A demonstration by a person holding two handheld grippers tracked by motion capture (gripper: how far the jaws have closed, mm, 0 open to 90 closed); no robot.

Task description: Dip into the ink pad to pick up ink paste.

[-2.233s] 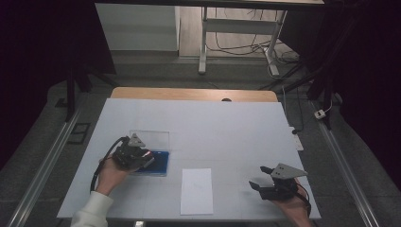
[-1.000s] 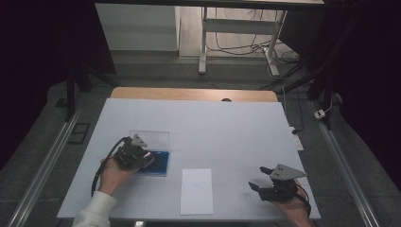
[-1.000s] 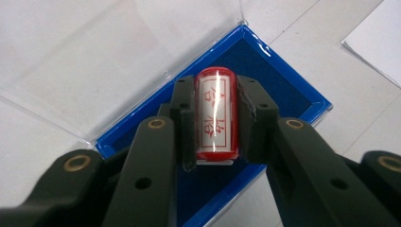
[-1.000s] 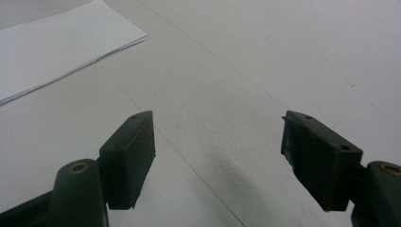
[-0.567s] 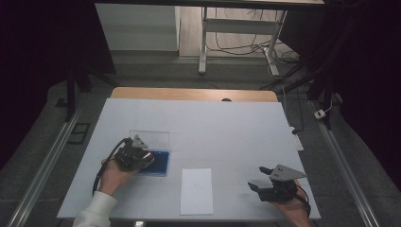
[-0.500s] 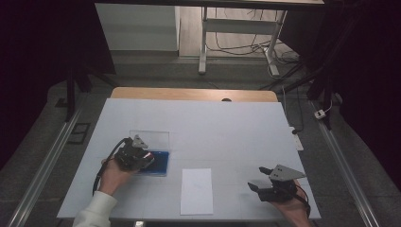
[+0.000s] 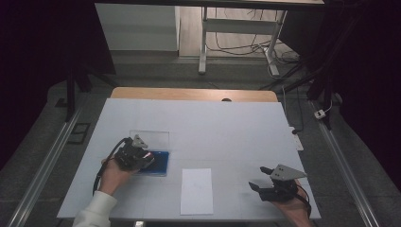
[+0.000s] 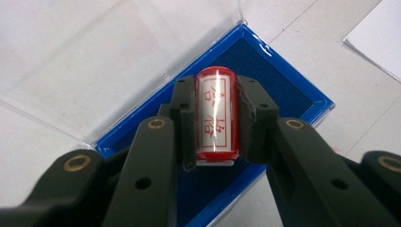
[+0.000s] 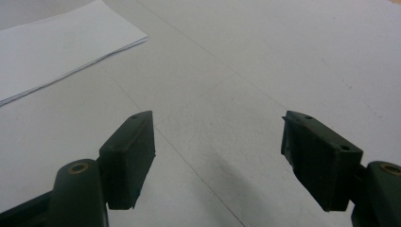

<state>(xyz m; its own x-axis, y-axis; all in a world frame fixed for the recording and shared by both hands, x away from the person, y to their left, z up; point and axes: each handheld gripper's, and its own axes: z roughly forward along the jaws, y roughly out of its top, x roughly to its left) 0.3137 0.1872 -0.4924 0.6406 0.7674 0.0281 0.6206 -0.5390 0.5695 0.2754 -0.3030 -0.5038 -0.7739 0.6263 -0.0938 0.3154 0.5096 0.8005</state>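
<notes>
My left gripper is shut on a red cylindrical stamp with a white label and red characters. It holds the stamp over the dark pad of a blue ink pad case, whose clear lid lies open behind it. In the high view the left gripper sits over the blue ink pad at the table's left. A white sheet of paper lies at the front centre. My right gripper rests at the front right, jaws wide open and empty, and the right gripper hovers above bare table.
The white tabletop has a wooden strip along its far edge. A corner of the paper lies to the left of the right gripper's jaws. Metal rails run along both sides of the table, and a frame with cables stands beyond.
The left gripper with the stamp has shifted only slightly over the ink pad. The right gripper has stayed where it was, open.
</notes>
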